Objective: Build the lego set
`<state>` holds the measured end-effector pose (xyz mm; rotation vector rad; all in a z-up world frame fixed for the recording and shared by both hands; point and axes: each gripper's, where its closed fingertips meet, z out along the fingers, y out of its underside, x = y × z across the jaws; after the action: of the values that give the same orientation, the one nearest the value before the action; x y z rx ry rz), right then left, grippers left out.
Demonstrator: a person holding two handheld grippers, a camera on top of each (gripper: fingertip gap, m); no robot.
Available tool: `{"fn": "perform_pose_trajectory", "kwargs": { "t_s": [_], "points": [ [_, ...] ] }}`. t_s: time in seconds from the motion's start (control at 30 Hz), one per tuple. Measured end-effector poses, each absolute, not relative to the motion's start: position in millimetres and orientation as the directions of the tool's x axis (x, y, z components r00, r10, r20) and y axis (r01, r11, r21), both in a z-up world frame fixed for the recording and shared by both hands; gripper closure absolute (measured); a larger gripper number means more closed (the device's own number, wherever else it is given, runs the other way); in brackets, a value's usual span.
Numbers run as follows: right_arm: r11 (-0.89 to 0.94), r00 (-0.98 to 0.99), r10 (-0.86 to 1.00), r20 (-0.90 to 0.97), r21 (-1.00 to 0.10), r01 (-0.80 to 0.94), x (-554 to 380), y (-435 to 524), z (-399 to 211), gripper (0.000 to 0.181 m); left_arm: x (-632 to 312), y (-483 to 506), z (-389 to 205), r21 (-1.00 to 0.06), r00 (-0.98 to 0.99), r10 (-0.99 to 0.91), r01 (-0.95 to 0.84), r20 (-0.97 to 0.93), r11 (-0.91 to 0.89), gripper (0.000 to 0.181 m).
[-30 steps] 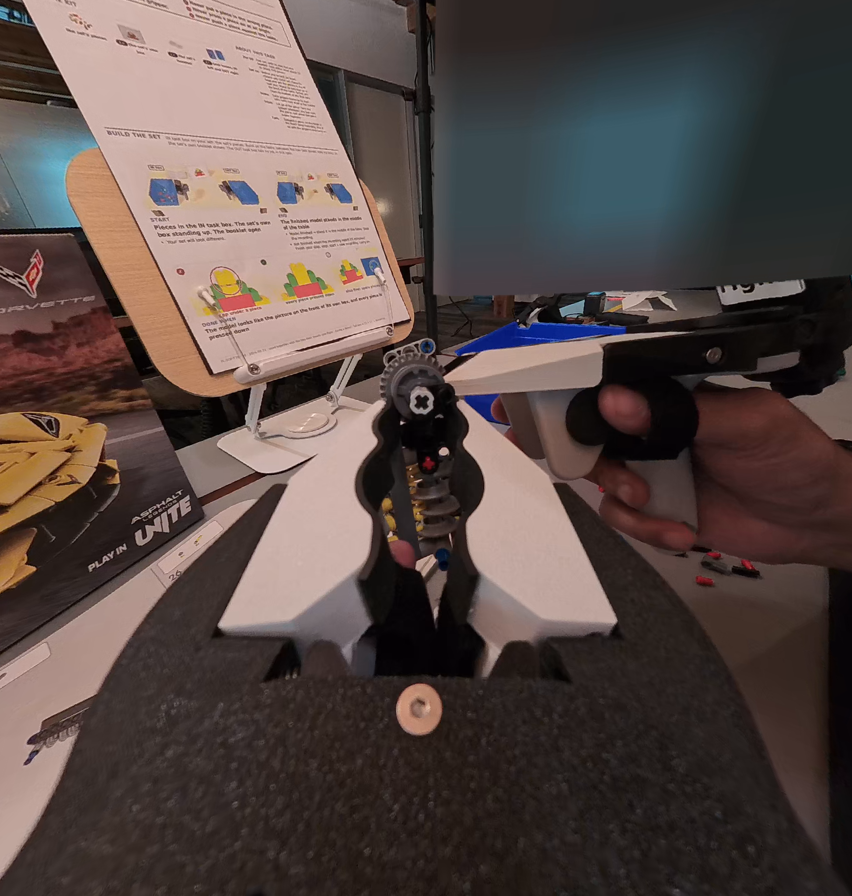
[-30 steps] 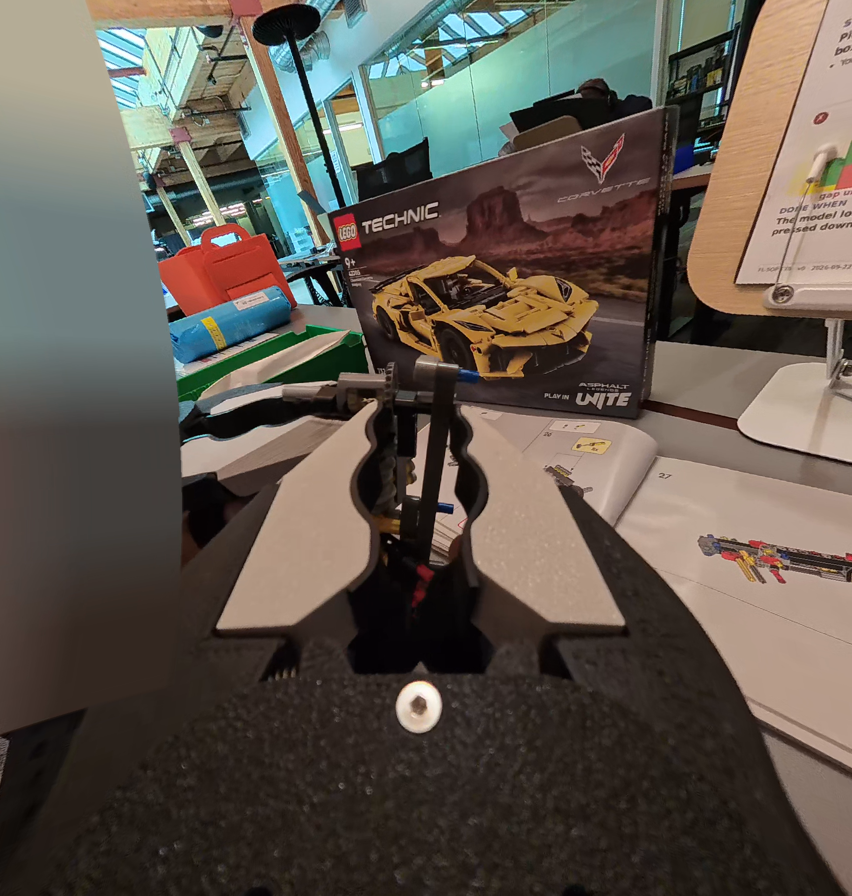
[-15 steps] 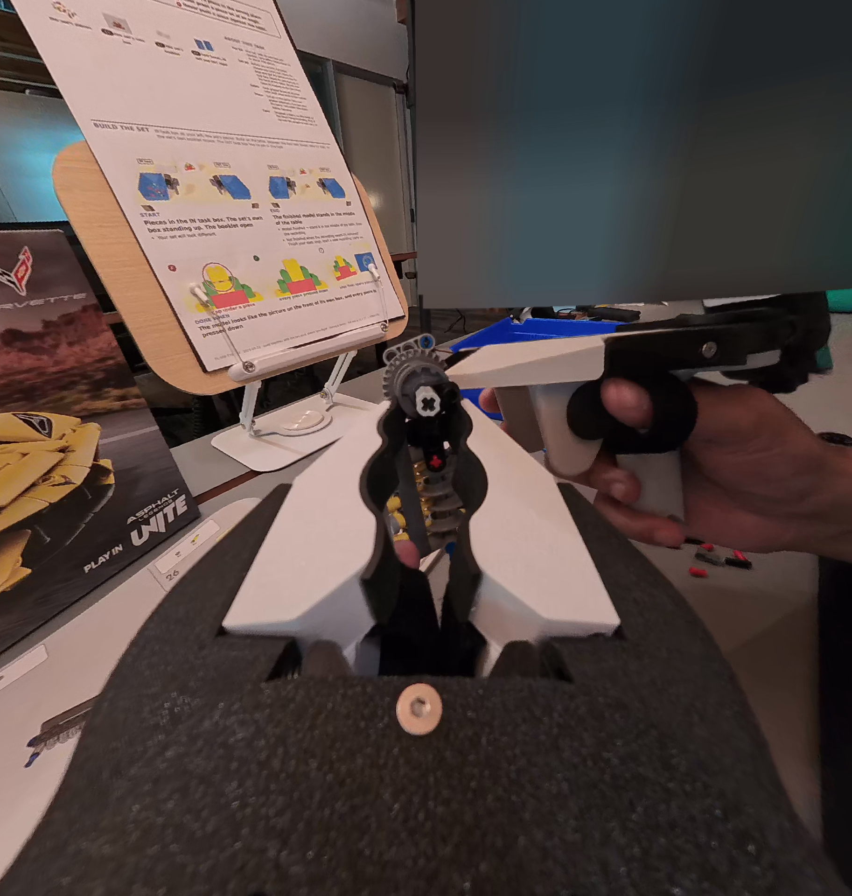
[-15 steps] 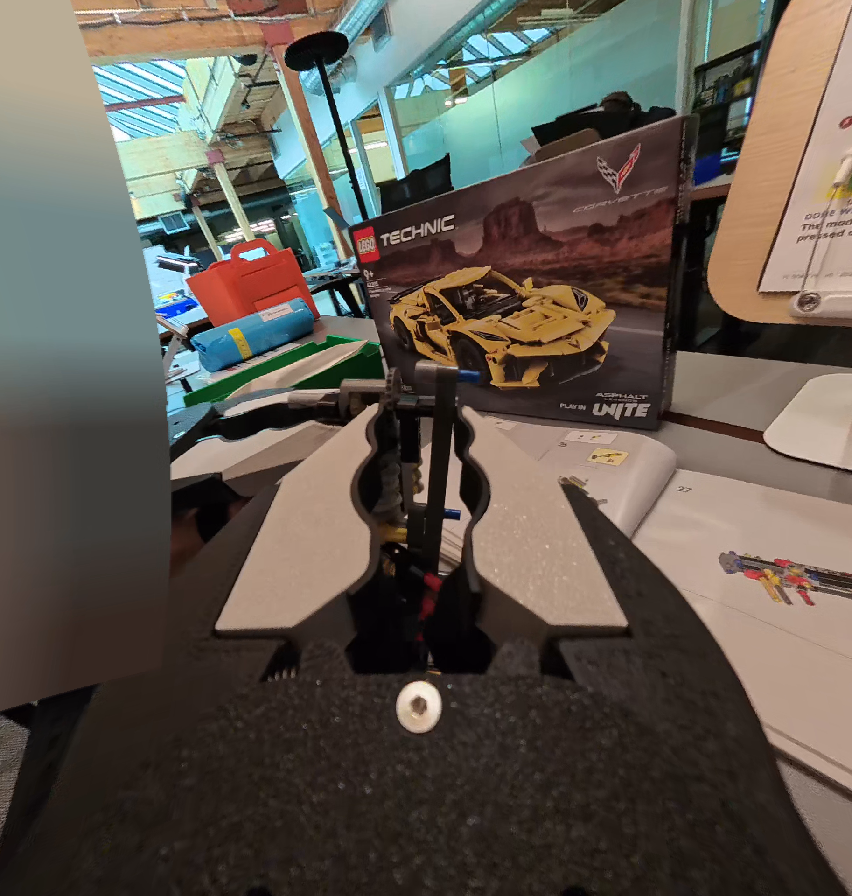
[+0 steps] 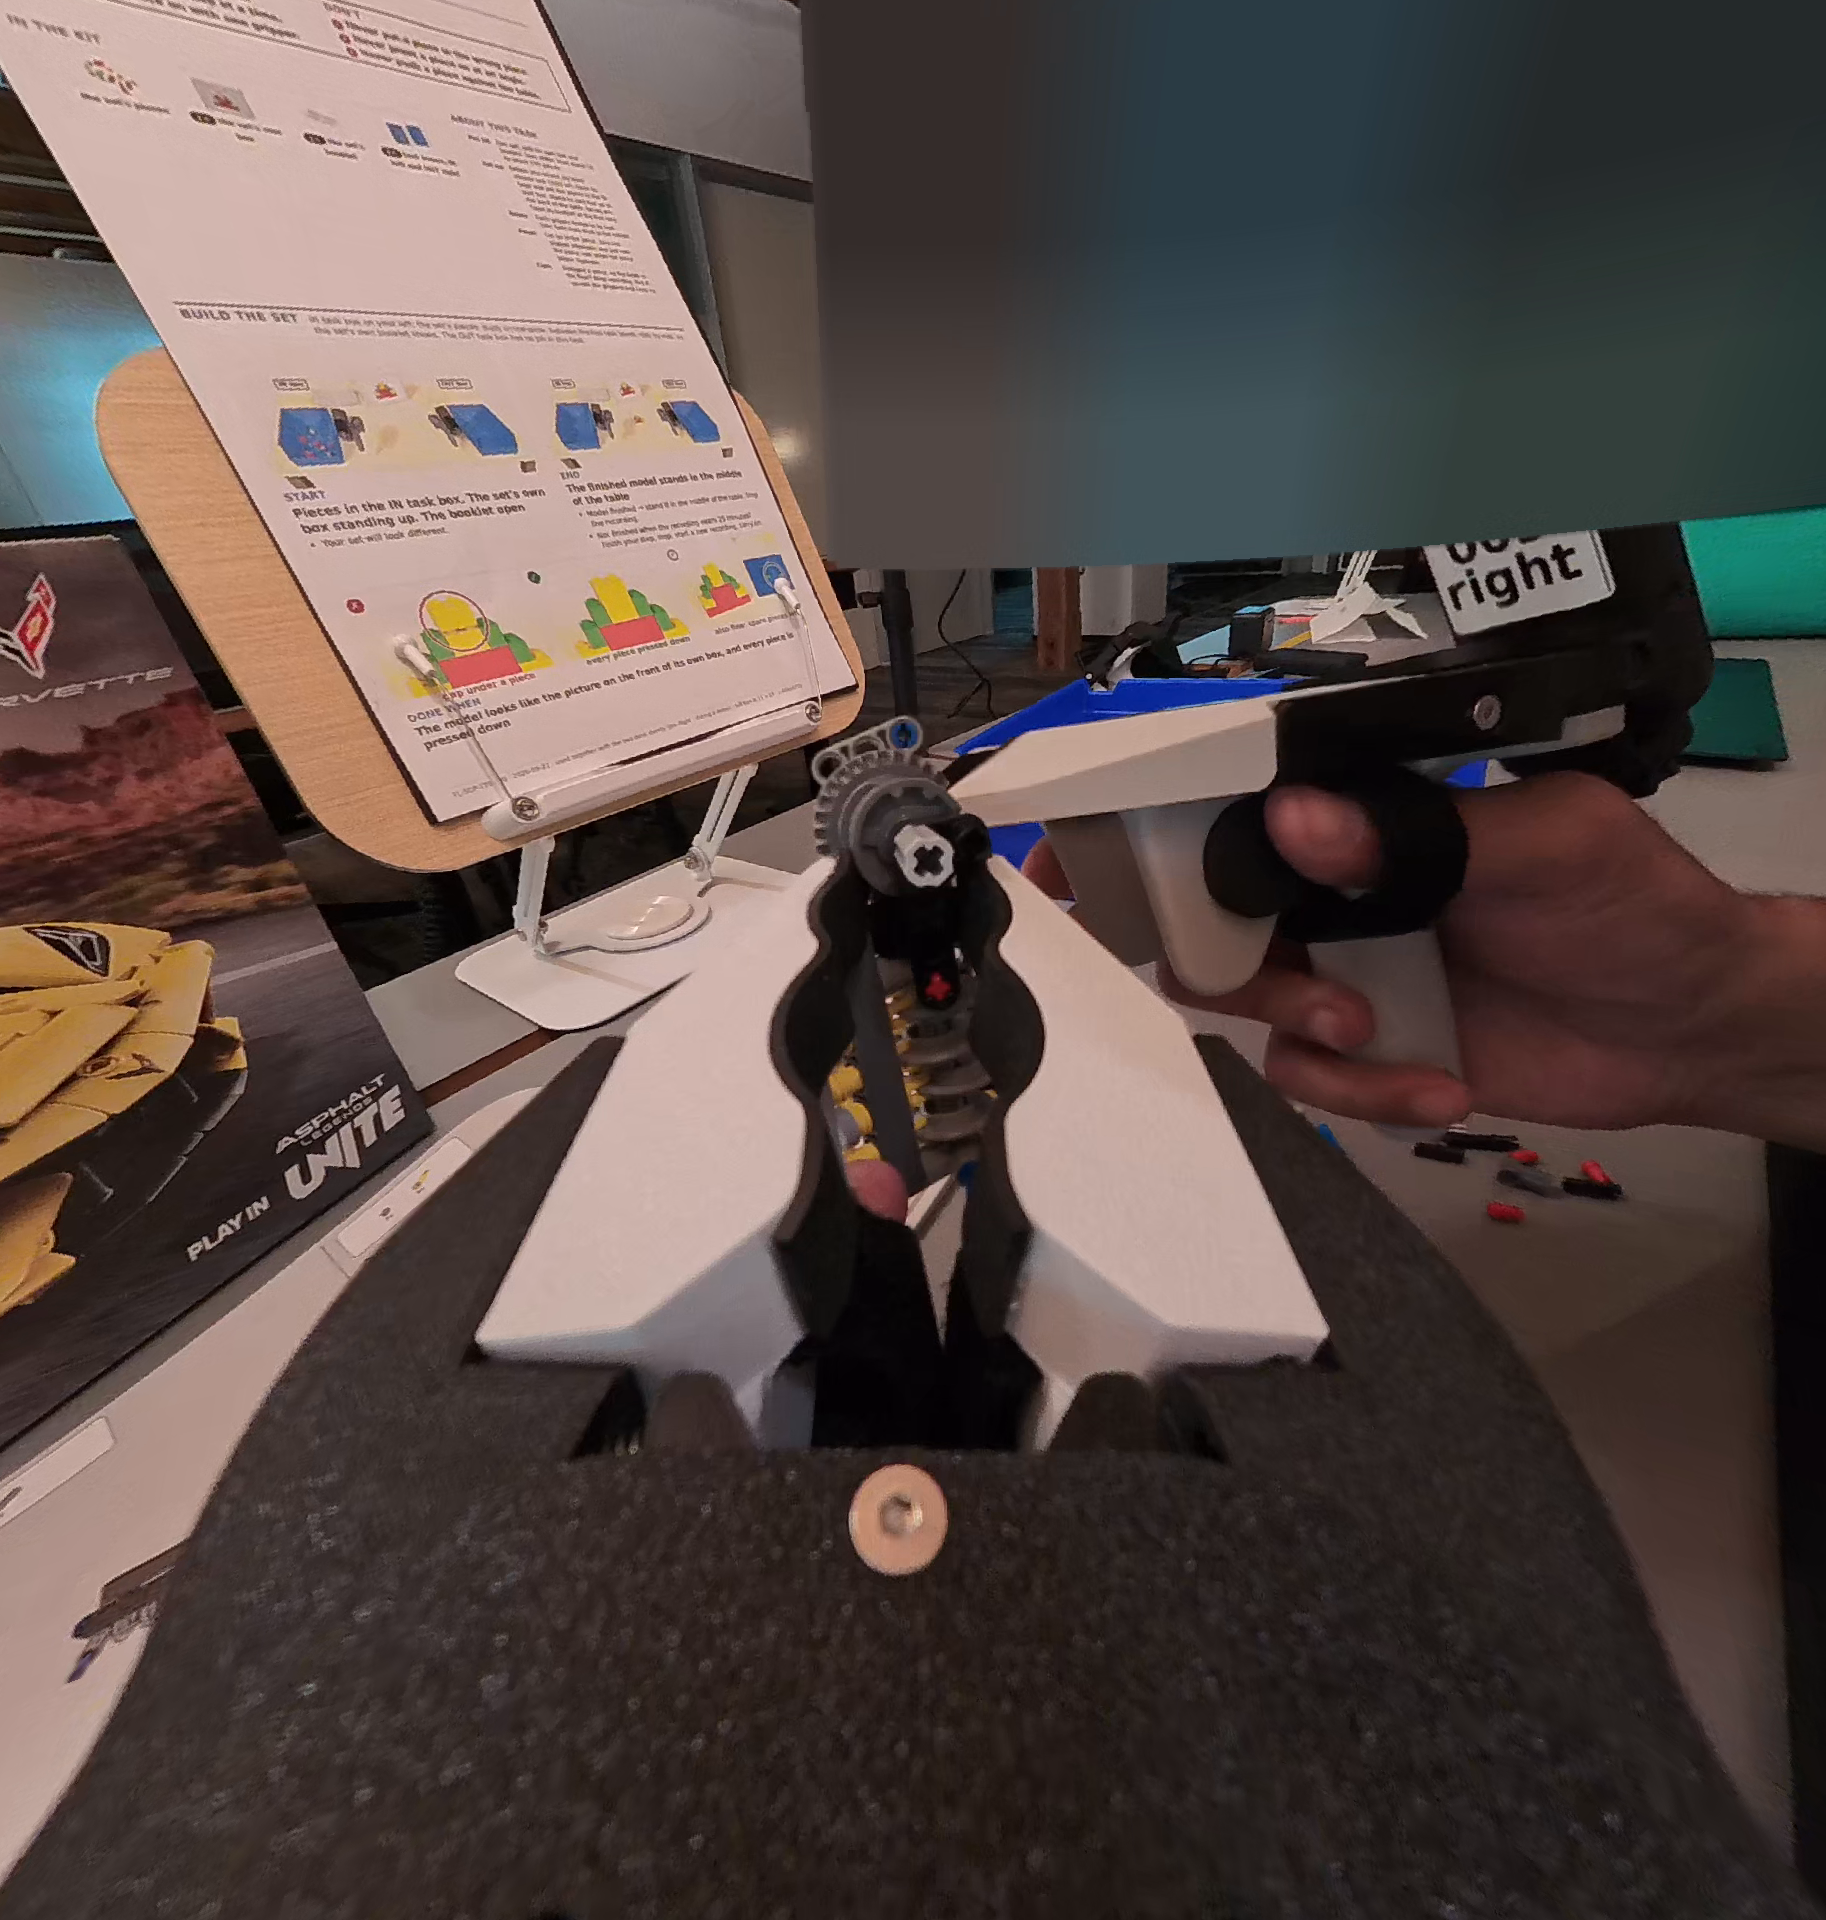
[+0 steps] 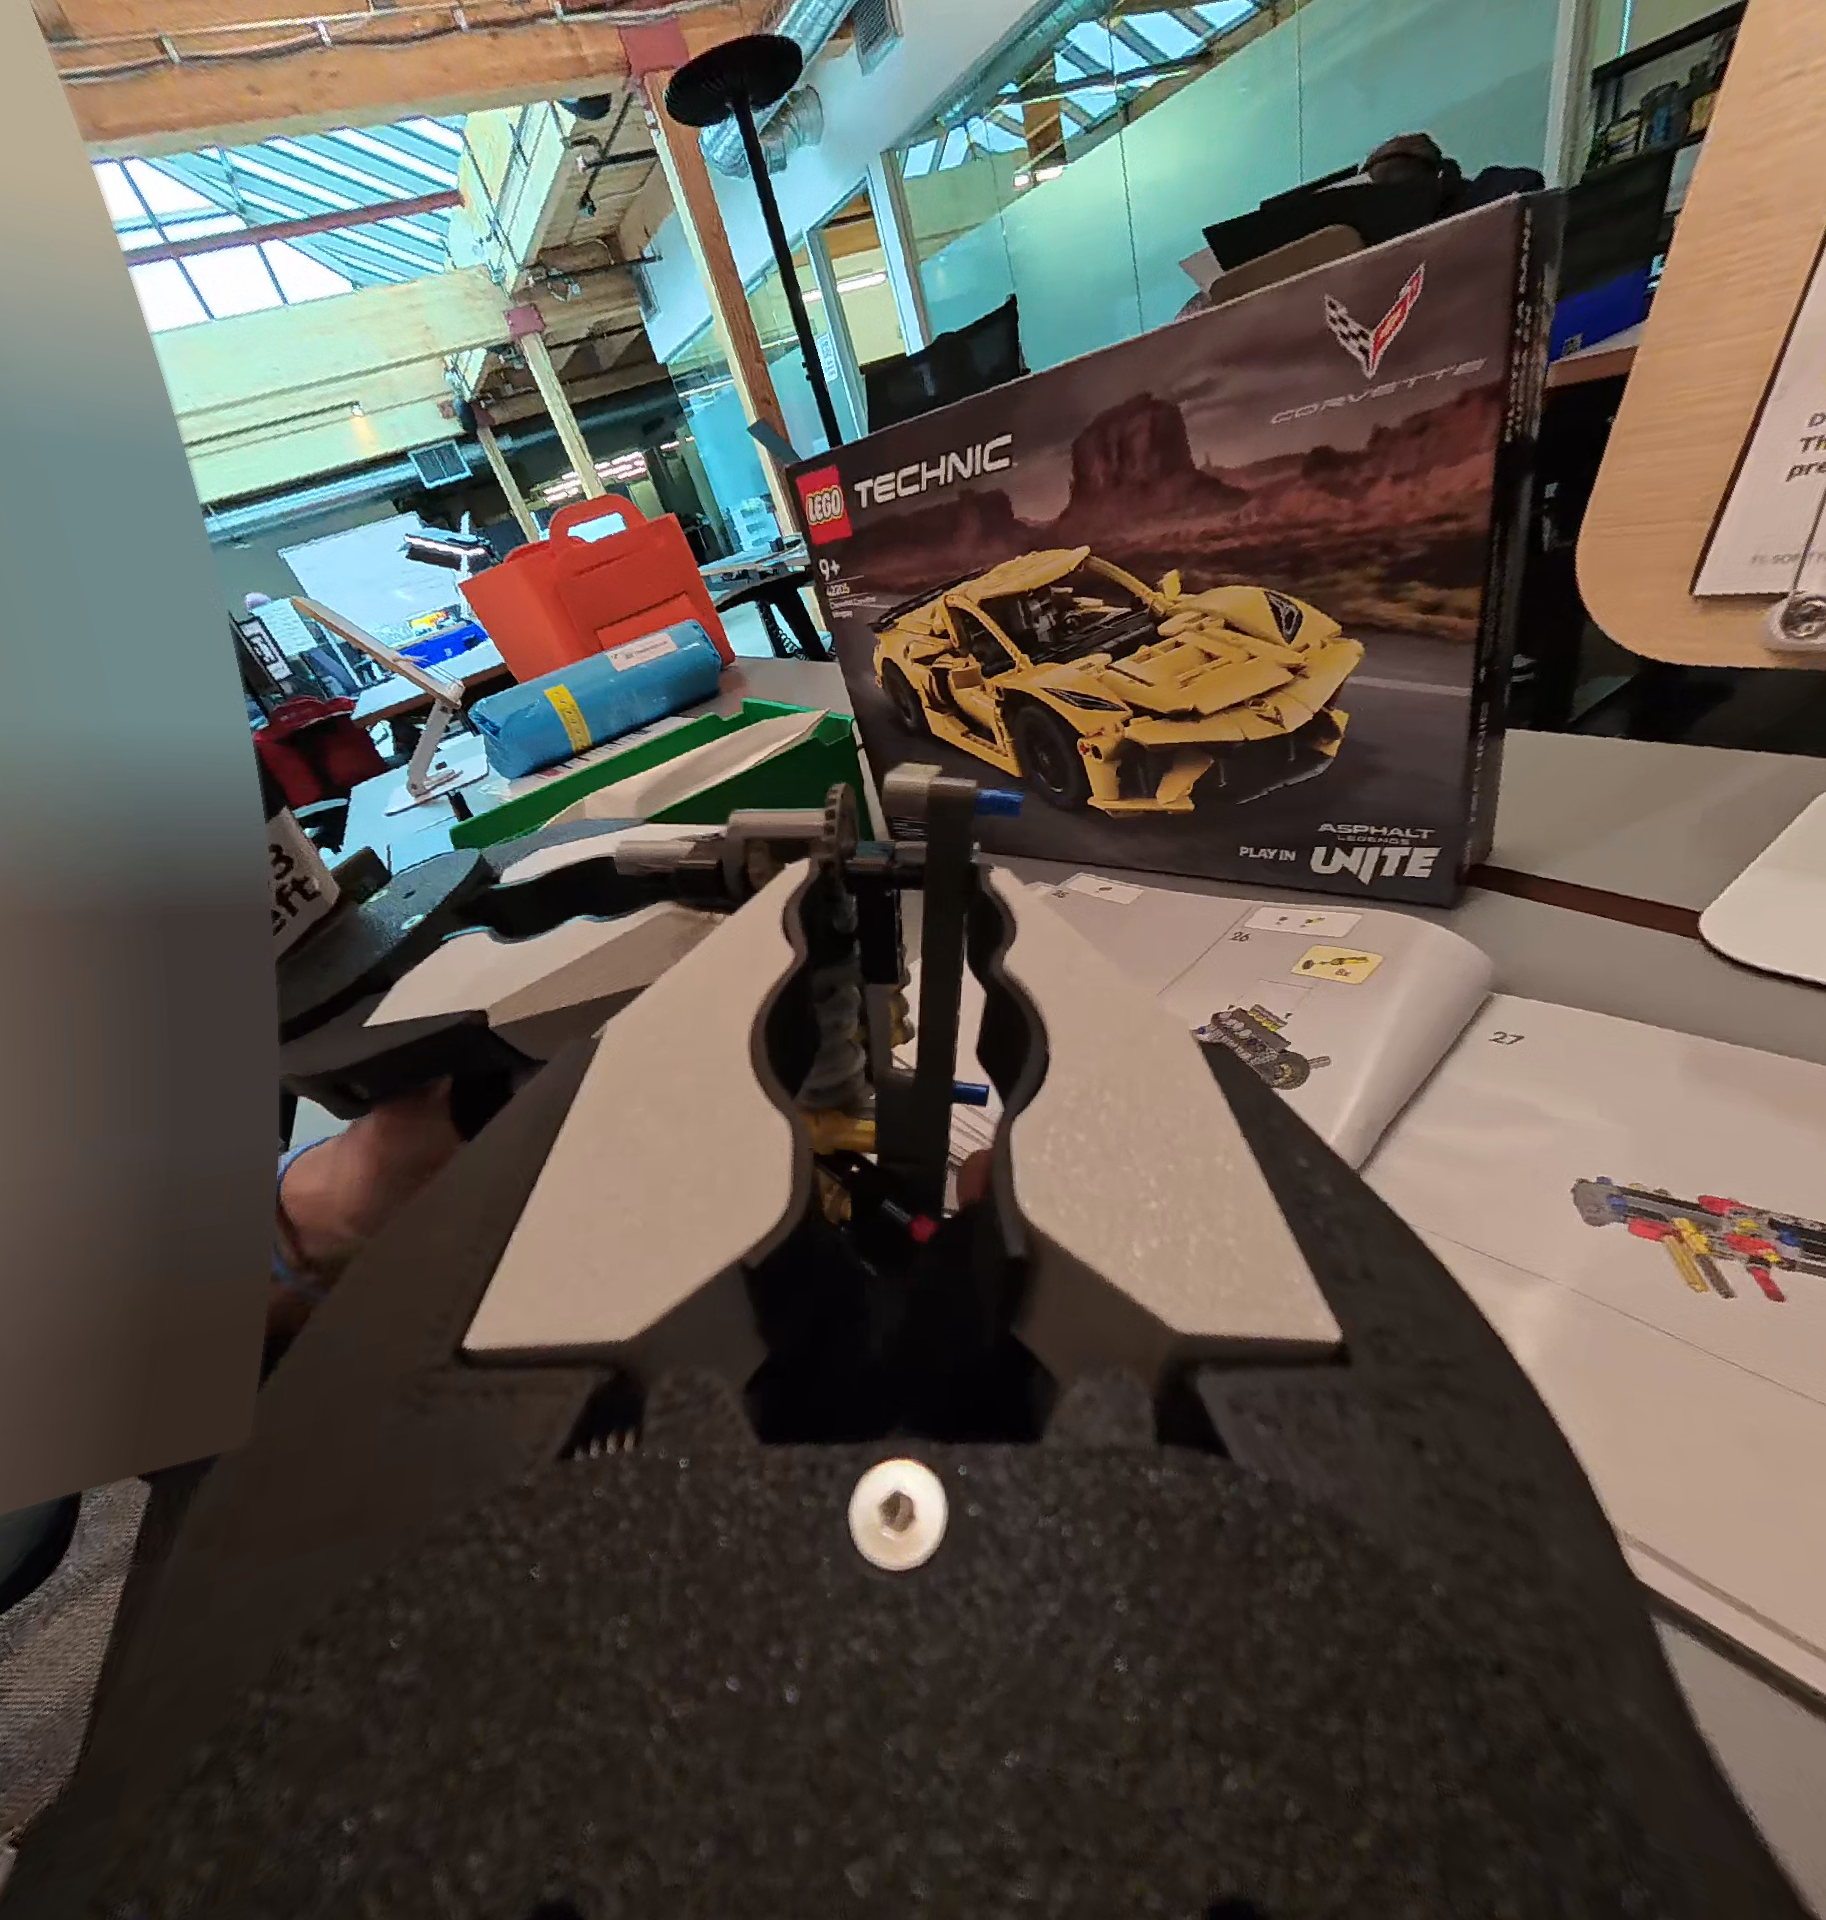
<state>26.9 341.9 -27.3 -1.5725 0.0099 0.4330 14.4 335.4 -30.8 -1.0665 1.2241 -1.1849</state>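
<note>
A small lego assembly (image 5: 878,805) with a grey gear, a cross axle, a grey spring and yellow parts is held in the air between both grippers. My left gripper (image 5: 904,894) is shut on it from below. My right gripper (image 5: 992,790), held by a hand, comes in from the right and grips its top. In the right wrist view my right gripper (image 6: 893,883) is shut on the same assembly, whose upright dark grey beam (image 6: 935,935) shows between the fingers. The left gripper (image 6: 680,883) meets it from the left.
The set's box (image 6: 1179,623) stands on the table behind an open booklet (image 6: 1511,1143). An instruction sheet on a wooden stand (image 5: 452,416) stands beside the box. Loose small pieces (image 5: 1511,1174) lie at the right. A blue bin (image 5: 1096,707) and a green bin (image 6: 680,769) sit farther off. My two grippers' fingertips are within a few centimetres of each other.
Both grippers keep their hold on the assembly. The right gripper has turned slightly left, so the box has drifted right in its view. The left gripper has barely moved.
</note>
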Motion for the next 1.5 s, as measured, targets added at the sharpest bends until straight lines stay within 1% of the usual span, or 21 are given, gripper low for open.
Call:
{"fn": "perform_pose_trajectory", "kwargs": {
  "t_s": [0.13, 0.2, 0.37, 0.47, 0.5, 0.57, 0.6, 0.63, 0.7, 0.77, 0.83, 0.97, 1.03, 1.17, 1.3, 1.4, 1.43, 1.5],
  "points": [
    [-0.06, 0.933, 0.258, -0.249, -0.968, -0.242, 25.7, 341.9, -26.9, 0.157, 13.3, 334.4, -30.6, -0.993, -0.035, -0.995, 0.069, -0.096, 0.093, 0.166],
    [-0.057, 0.928, 0.249, -0.277, -0.961, -0.272, 27.2, 342.1, -26.1, 0.157, 14.6, 333.8, -30.5, -0.996, -0.028, -0.998, 0.078, -0.056, 0.053, 0.165],
    [-0.054, 0.934, 0.252, -0.254, -0.967, -0.249, 28.4, 343.8, -25.8, 0.156, 15.3, 336.3, -32.1, -0.995, -0.049, -0.996, 0.058, -0.08, 0.077, 0.165],
    [-0.059, 0.925, 0.275, -0.26, -0.965, -0.254, 32.2, 344.2, -27.1, 0.156, 12.7, 335.0, -31.7, -0.995, -0.098, -0.991, 0.046, -0.094, 0.089, 0.163],
    [-0.059, 0.927, 0.263, -0.268, -0.963, -0.262, 37.4, 344.5, -28.8, 0.156, 11.6, 335.6, -30.9, -0.993, -0.103, -0.988, 0.054, -0.114, 0.109, 0.161],
    [-0.076, 0.915, 0.252, -0.316, -0.949, -0.307, 46.7, 343.2, -31.9, 0.156, 14.5, 338.6, -38.8, -0.991, -0.116, -0.984, 0.008, -0.135, 0.135, 0.143],
    [-0.085, 0.908, 0.248, -0.339, -0.941, -0.328, 49.5, 342.2, -32.7, 0.156, 18.0, 339.5, -47.8, -0.991, -0.133, -0.984, -0.042, -0.117, 0.124, 0.133],
    [-0.088, 0.909, 0.23, -0.347, -0.938, -0.336, 52.8, 342.0, -34.0, 0.156, 20.7, 338.7, -55.0, -0.992, -0.153, -0.984, -0.074, -0.086, 0.098, 0.126],
    [-0.078, 0.912, 0.229, -0.34, -0.94, -0.331, 52.6, 341.6, -33.5, 0.155, 24.1, 334.7, -63.0, -0.994, -0.185, -0.982, -0.09, -0.042, 0.06, 0.131],
    [-0.07, 0.913, 0.242, -0.328, -0.945, -0.321, 50.7, 341.3, -32.8, 0.156, 27.3, 332.9, -73.1, -0.99, -0.198, -0.979, -0.121, -0.048, 0.073, 0.137],
    [-0.069, 0.915, 0.234, -0.33, -0.944, -0.323, 56.3, 341.9, -35.7, 0.155, 29.5, 331.1, -82.7, -0.983, -0.211, -0.974, -0.148, -0.079, 0.112, 0.136],
    [-0.088, 0.856, 0.277, -0.436, -0.899, -0.429, 62.6, 341.4, -38.0, 0.155, 33.9, 327.4, -101.2, -0.964, -0.227, -0.968, -0.216, -0.108, 0.158, 0.132],
    [-0.098, 0.853, 0.278, -0.441, -0.897, -0.432, 64.1, 341.8, -41.0, 0.155, 35.6, 324.7, -105.3, -0.961, -0.231, -0.967, -0.228, -0.104, 0.158, 0.131],
    [-0.098, 0.846, 0.348, -0.404, -0.913, -0.396, 63.3, 337.6, -39.0, 0.155, 36.7, 322.8, -104.3, -0.962, -0.226, -0.967, -0.214, -0.119, 0.168, 0.133],
    [-0.085, 0.783, 0.476, -0.4, -0.907, -0.412, 62.7, 322.0, -35.4, 0.155, 36.4, 316.2, -100.2, -0.939, -0.199, -0.944, -0.17, -0.264, 0.299, 0.133],
    [-0.098, 0.746, 0.564, -0.354, -0.926, -0.365, 62.6, 296.2, -40.6, 0.155, 33.7, 298.1, -106.7, -0.908, -0.276, -0.898, -0.147, -0.343, 0.392, 0.134],
    [-0.098, 0.734, 0.592, -0.334, -0.933, -0.345, 61.8, 286.6, -42.8, 0.156, 33.1, 293.0, -110.9, -0.907, -0.31, -0.891, -0.153, -0.332, 0.392, 0.135],
    [-0.087, 0.707, 0.64, -0.301, -0.943, -0.322, 60.0, 268.1, -46.0, 0.155, 30.4, 281.0, -115.7, -0.924, -0.402, -0.879, -0.165, -0.257, 0.346, 0.123]
  ]
}}
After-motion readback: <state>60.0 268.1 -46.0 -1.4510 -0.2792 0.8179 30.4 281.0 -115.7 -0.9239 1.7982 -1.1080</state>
